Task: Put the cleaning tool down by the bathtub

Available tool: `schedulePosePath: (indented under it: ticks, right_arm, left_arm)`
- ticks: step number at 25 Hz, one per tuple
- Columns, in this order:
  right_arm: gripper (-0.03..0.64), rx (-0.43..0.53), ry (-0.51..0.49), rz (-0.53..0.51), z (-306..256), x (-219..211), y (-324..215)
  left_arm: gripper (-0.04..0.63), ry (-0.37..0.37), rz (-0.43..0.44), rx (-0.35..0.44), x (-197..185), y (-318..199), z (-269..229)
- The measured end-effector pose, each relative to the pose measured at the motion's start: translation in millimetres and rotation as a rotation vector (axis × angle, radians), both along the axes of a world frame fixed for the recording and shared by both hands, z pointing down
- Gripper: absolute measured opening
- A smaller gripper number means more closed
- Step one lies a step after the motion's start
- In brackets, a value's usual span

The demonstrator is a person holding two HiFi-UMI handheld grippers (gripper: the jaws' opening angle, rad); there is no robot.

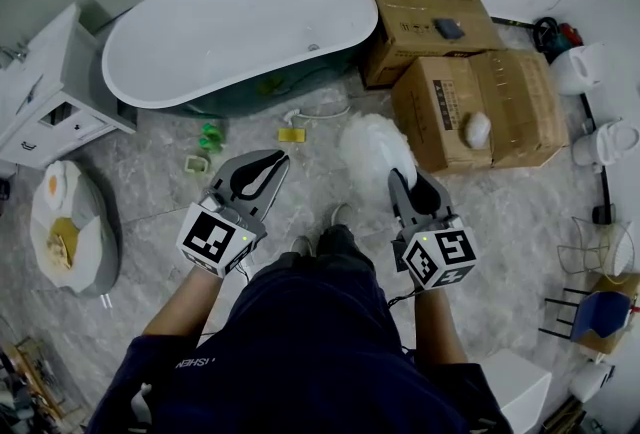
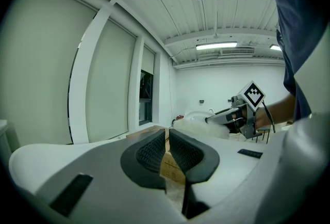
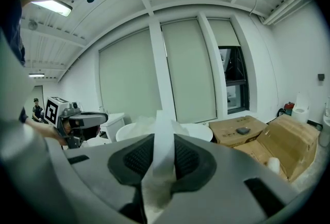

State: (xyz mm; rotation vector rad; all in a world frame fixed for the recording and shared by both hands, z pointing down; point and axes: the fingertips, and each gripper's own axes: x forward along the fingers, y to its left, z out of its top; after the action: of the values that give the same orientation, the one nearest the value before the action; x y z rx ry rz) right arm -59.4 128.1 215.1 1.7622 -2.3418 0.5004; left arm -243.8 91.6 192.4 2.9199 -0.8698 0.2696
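Two grippers in front of the bathtub (image 1: 230,32). Right gripper (image 1: 405,180) clamps the fluffy white duster (image 1: 372,144), held just off the bathtub's right end; left gripper (image 1: 270,162) closed on nothing.

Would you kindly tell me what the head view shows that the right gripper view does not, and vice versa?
Only the head view: the small green item and yellow item on the floor beside the bathtub, the fried-egg-shaped cushion, and the person's legs. Only the right gripper view: the cleaning tool's white handle clamped between the right gripper's fingers, the blind-covered windows and the ceiling light. Both: the bathtub, the cardboard boxes, the left gripper and the tool's fluffy head.
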Motion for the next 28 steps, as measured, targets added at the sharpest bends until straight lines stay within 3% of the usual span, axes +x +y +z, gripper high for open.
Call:
schedulePosePath:
  ticks: [13, 28]
  right_arm:
    - [0.095, -0.006, -0.011, -0.008, 11.2, 44.5, -79.6]
    - [0.095, -0.064, -0.051, -0.072, 43.9, 152.3, -216.9]
  left_arm:
    - [0.046, -0.022, -0.025, -0.009, 40.4, -72.3, 7.4]
    - [0.047, -0.101, -0.075, -0.057, 145.7, -198.9, 32.3]
